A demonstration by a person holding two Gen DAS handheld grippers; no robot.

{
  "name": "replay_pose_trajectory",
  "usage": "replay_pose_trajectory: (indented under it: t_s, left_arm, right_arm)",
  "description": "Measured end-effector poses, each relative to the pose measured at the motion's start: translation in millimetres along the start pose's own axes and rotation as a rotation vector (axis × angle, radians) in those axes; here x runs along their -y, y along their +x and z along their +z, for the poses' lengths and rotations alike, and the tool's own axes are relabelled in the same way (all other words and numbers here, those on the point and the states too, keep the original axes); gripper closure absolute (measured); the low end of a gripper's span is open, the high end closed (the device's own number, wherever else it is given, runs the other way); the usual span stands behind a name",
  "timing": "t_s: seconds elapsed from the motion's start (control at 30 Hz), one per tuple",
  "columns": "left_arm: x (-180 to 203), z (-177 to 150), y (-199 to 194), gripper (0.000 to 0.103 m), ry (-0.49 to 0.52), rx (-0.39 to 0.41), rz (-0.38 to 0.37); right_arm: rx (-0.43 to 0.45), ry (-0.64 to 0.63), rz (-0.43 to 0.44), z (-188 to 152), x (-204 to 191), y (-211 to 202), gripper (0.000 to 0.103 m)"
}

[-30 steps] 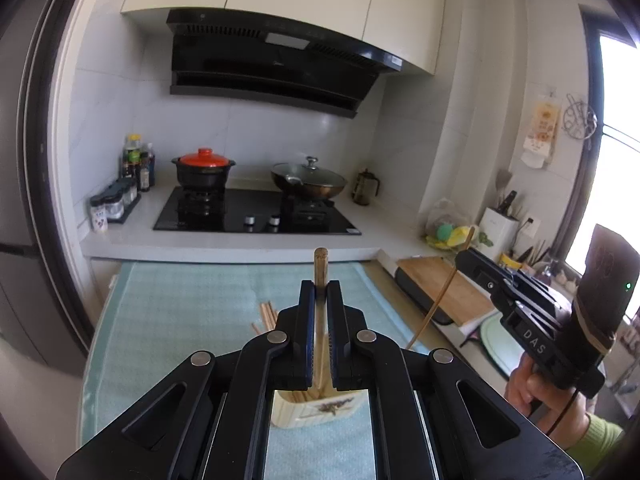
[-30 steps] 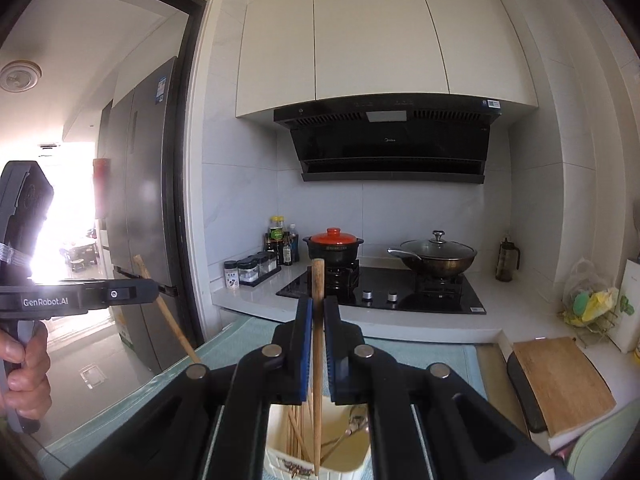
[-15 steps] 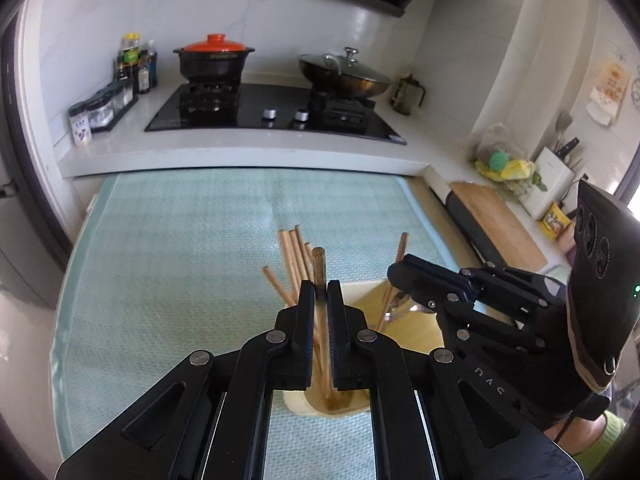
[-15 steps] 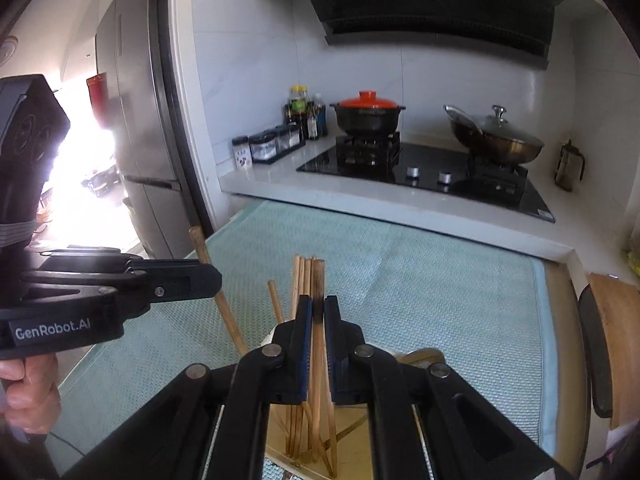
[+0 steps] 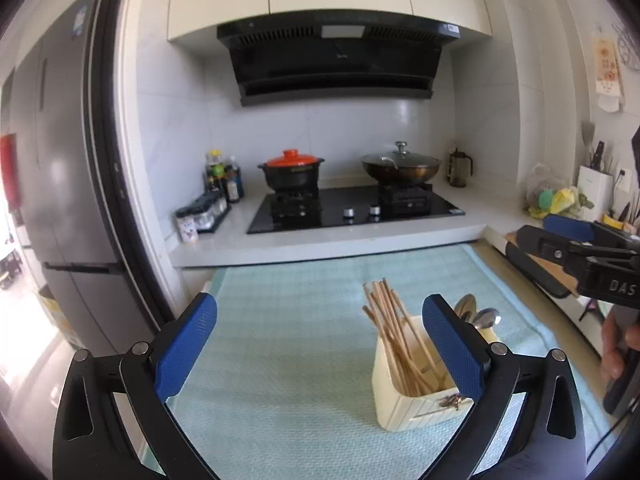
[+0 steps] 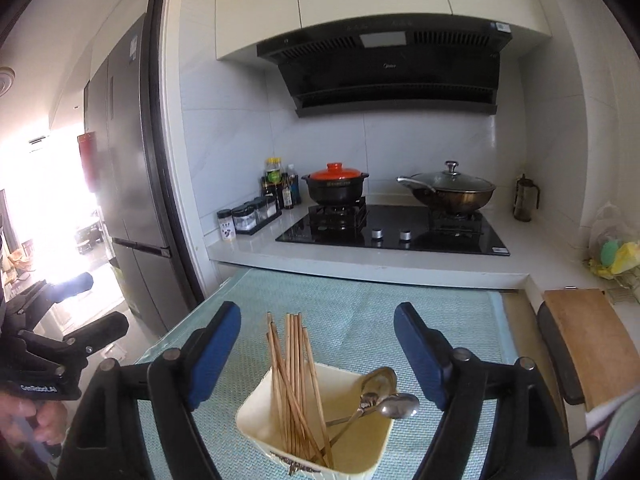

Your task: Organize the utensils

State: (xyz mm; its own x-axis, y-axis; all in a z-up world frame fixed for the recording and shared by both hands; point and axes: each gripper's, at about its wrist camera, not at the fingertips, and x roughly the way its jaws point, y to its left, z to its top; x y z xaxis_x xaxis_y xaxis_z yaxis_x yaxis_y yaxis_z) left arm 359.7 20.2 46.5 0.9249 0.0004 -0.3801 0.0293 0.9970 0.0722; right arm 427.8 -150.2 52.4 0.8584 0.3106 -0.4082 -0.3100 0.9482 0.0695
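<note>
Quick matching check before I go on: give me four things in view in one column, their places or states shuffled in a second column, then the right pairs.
Things:
1. bundle of wooden chopsticks
2. two metal spoons
3. black pot with orange lid
4. wooden cutting board

Places:
A. on the left burner of the black stove
B. on the counter at the right
C. left side of the cream utensil holder
D. right side of the cream utensil holder

Pairs: 1-C, 2-D, 3-A, 4-B

Bright daylight all over. Washed-out white glare left of the fridge (image 6: 132,184) in the right wrist view. Round, bent edges with dark corners. Sharp, hardly any blur. Soft shadows only.
</note>
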Motion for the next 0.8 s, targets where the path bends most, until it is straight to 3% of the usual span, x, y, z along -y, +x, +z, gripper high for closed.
replay_pose_trajectory:
  t_s: [0.07,0.2,0.23,0.27,0.33,0.4,0.53,0.8]
  left_arm:
    - [5.0,-5.8,-19.1,0.000,-0.001,0.017,-0.009]
    - [10.5,-21.1,-47.8,0.000,-0.043,-0.063,-0.140]
    - [12.3,-25.5,-55.3,0.000,-0.051,-0.076,-0.122]
    - [15.6,-29.6,-62.6,0.000,-0.050,-0.078,-0.072]
    - [23.2,-40.2,-80.2,0.000,-0.032,-0.054,0.044]
    - [28.3,-50.4,-95.1,0.000,-0.011,-0.050,0.084]
    - [24.3,-69.1,-113.8,0.000,-0.062,-0.113,0.019]
    - [17.8,-85.4,-153.0,0.000,-0.082,-0.121,-0.008]
  right_arm:
    - [0.040,-0.006,-0.017,-7.7,-4.6,-29.4,0.017]
    - [0.087,0.026,-0.022,-29.7,-13.2,-82.8,0.008]
    - [0.090,0.047,-0.017,-36.6,-14.6,-94.9,0.006]
    - [0.094,0.067,-0.009,-43.5,-15.9,-105.6,0.001]
    - [0.099,0.084,-0.013,-58.0,-20.3,-127.6,0.000]
    - [0.084,0.080,-0.041,-70.6,-27.2,-142.4,0.000]
    - [0.053,0.096,-0.064,-92.8,-38.1,-165.8,0.000]
    - [0.023,0.110,-0.121,-120.8,-61.8,-200.7,0.000]
